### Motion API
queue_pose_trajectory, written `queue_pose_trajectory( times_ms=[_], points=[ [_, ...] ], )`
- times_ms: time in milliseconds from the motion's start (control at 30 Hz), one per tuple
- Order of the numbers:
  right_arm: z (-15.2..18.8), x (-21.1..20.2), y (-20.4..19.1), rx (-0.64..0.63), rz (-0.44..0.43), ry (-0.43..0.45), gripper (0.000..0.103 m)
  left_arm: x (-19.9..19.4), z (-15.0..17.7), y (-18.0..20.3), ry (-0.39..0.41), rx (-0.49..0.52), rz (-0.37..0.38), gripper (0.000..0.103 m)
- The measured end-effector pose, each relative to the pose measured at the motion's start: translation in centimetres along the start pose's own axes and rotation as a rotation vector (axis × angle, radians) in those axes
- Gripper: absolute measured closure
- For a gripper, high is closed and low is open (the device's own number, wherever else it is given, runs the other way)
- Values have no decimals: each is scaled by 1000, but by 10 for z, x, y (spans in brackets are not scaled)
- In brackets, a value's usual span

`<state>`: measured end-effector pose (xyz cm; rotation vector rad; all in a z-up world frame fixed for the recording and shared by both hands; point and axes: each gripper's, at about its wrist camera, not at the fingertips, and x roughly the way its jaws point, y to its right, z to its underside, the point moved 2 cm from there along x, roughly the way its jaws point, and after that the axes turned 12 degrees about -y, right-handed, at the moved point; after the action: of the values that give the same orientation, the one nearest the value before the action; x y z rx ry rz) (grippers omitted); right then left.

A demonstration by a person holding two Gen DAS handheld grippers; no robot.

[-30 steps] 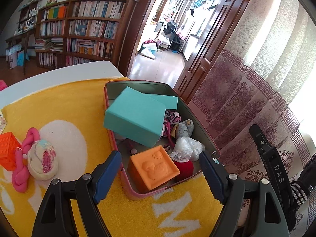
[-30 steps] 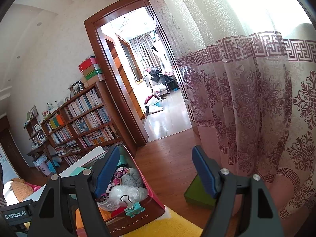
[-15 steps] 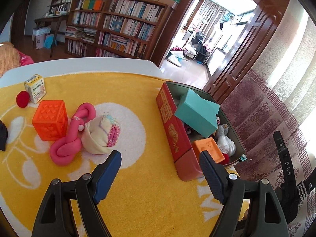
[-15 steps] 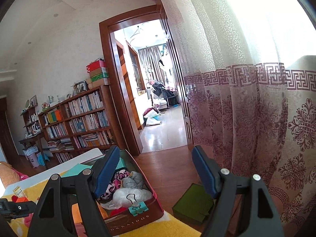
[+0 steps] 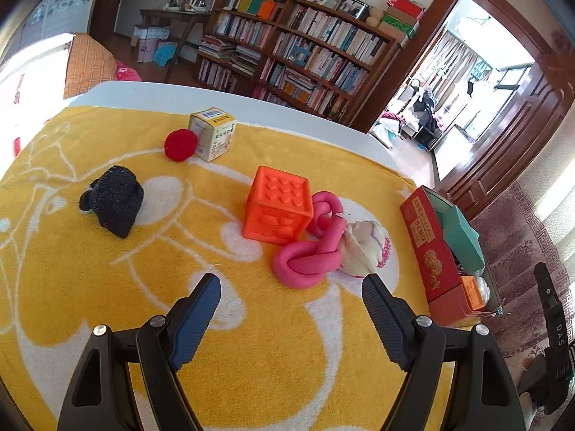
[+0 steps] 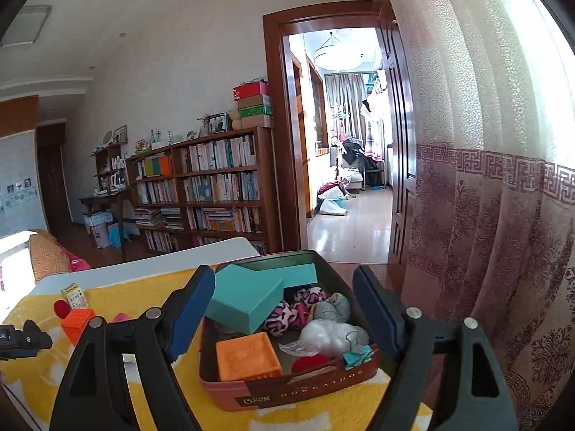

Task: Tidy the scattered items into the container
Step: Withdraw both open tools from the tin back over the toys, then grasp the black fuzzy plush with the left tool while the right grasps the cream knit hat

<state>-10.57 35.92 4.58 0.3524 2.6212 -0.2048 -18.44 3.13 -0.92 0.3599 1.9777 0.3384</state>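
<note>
My left gripper [image 5: 291, 301] is open and empty above the yellow towel. Just beyond it lie a pink knotted rope [image 5: 309, 256], an orange cube [image 5: 278, 204] and a cream fabric pouch [image 5: 364, 249]. Farther off are a black knitted item [image 5: 113, 199], a red ball [image 5: 180, 144] and a small yellow box [image 5: 214, 135]. The red container [image 5: 427, 248] stands at the right edge. My right gripper [image 6: 284, 309] is open and empty, above the container [image 6: 298, 393], which holds a teal box [image 6: 248, 300], an orange block [image 6: 248, 357], and soft items.
A white table edge [image 5: 233, 95] runs behind the towel. A patterned curtain [image 6: 503, 233] hangs right of the container. A bookshelf [image 5: 298, 54] and an open doorway [image 6: 345, 165] are behind the table.
My left gripper swung left, away from the container, and now faces the scattered items. My right gripper tilted down so the container sits between its fingers.
</note>
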Motion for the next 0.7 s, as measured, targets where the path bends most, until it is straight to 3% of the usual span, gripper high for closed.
queue_pose_trajectory(
  times_ms=[300, 500, 700],
  points=[
    [22, 34, -98, -146, -315, -247, 20, -13, 1, -55, 27, -77, -47, 20],
    [40, 74, -126, -117, -339, -387, 20, -21, -6, -88, 41, -118, -93, 20],
    [48, 87, -130, -72, -301, -416, 20, -18, -27, -115, 55, -149, -153, 20]
  ],
)
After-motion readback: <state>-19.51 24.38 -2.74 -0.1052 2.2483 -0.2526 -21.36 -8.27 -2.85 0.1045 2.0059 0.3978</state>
